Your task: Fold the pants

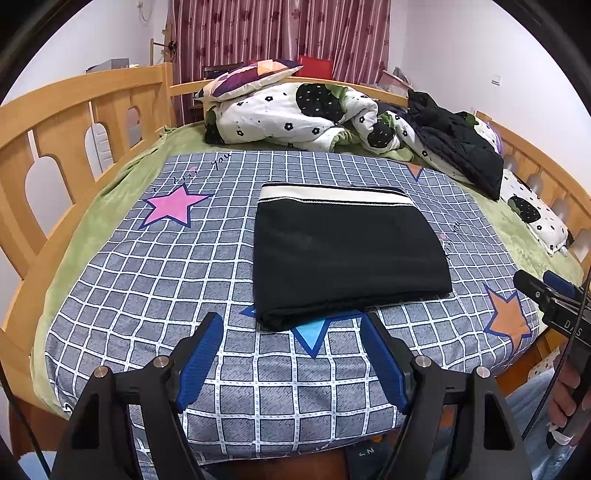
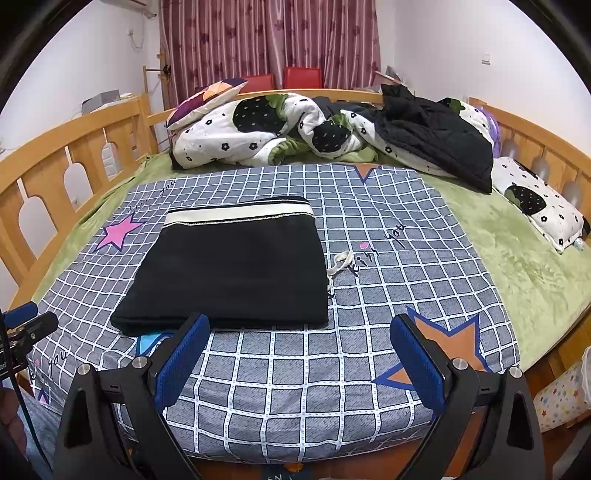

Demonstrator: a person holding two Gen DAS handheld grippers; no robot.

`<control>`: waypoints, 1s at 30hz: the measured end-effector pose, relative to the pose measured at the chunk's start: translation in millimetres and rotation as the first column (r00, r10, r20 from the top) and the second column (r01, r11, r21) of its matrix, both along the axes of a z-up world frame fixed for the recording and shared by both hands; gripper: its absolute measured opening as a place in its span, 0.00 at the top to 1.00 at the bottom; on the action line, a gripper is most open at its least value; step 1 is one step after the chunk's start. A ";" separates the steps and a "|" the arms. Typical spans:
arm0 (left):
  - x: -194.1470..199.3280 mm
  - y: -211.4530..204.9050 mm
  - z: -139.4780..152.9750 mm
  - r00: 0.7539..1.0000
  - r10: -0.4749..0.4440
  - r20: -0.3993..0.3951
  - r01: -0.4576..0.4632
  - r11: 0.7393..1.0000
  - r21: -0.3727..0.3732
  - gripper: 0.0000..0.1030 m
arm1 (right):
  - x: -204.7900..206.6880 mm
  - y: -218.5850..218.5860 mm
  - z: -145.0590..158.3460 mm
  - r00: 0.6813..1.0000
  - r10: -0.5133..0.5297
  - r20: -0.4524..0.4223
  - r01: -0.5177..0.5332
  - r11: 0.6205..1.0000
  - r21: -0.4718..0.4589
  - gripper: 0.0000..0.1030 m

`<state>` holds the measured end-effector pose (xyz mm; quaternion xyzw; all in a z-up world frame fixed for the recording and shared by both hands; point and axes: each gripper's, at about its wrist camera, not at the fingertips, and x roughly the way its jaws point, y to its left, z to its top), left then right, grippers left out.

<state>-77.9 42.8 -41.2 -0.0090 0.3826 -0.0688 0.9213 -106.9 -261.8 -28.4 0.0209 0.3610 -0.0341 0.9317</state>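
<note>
A: What surface were you working over?

B: You had a checked grey sheet (image 1: 155, 280) with coloured stars spread over a green blanket (image 2: 517, 258) on a wooden-railed bed (image 1: 74, 110). Beyond your jaws lay a bunched white flowered quilt (image 1: 280, 114), a patterned pillow (image 2: 207, 99) and a black jacket (image 2: 436, 136); a striped maroon curtain (image 1: 280, 33) hung behind them against pale walls.

A: Any containers?

B: None that you could make out. Nothing sat in anything.

A: Where were the pants?

B: The pants (image 1: 347, 254) lay folded into a flat black rectangle on the sheet, pale waistband on the far edge. For your left gripper (image 1: 291, 332), the near edge of the fold sat just ahead of the fingertips, between them and slightly beyond. For your right gripper (image 2: 299, 328), the fold lay ahead and off towards the left finger, with a white drawstring (image 2: 341, 260) trailing out of its side, straight ahead of the gap.

A: And the jaws?

B: Both of yours stood wide apart, blue pads (image 2: 417, 365) facing each other with only sheet between them. Neither gripped or touched the pants. Your hand (image 1: 569, 402) showed on the right gripper's handle at the left camera's edge.
</note>
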 end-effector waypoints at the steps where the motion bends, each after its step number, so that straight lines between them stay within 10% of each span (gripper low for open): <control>1: -0.2 0.1 0.1 1.000 0.000 0.001 0.000 1.000 0.001 0.27 | 0.2 -0.2 0.5 1.000 0.000 0.000 0.000 1.000 0.000 0.06; 30: 0.1 4.1 0.4 1.000 -0.005 0.003 0.005 1.000 0.001 0.27 | 1.5 2.5 -0.9 1.000 -0.001 0.004 0.001 1.000 0.002 0.06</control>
